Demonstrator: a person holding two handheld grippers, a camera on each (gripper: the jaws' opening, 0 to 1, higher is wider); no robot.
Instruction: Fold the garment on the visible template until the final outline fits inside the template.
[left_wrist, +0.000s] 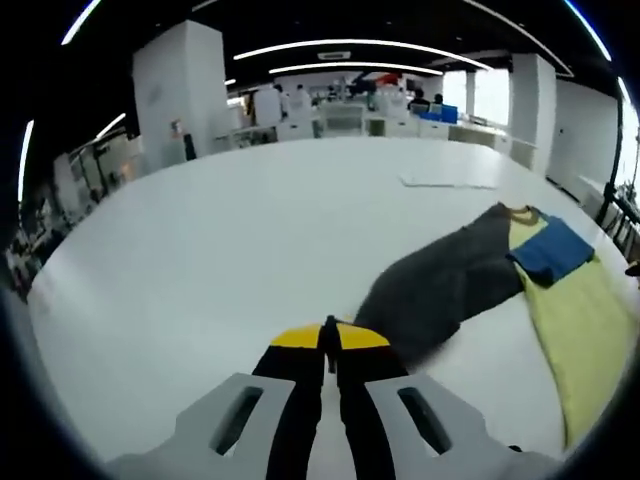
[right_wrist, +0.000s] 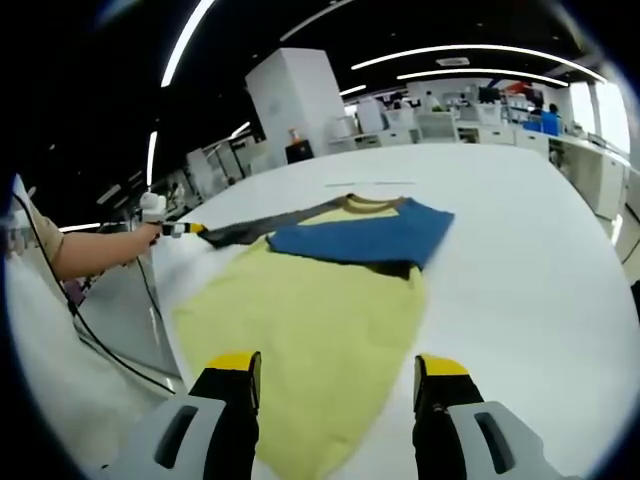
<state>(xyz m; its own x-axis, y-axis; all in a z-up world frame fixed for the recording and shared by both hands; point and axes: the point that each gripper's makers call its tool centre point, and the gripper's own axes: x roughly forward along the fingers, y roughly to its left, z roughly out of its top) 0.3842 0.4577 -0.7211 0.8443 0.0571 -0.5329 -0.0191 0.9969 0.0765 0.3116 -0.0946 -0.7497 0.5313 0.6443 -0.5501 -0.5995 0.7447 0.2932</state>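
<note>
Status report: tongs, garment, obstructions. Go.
Left tongs shut on dark sleeve, pulled out sideways. Right tongs open, over yellow shirt. Blue sleeve folded across chest. Nothing blocking on white table.

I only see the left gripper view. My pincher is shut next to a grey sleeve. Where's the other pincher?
Observer: The right gripper is open, with its jaws wide apart, low over the yellow-green body of the shirt.
Operator: Is the blue sleeve folded in?
Observer: Yes. The blue sleeve lies folded right across the chest, just below the collar.
Operator: And my grey sleeve?
Observer: In the right gripper view, the left gripper is at the very tip of the grey sleeve. The sleeve stretches straight out sideways from the shirt and is not yet folded in.
</note>
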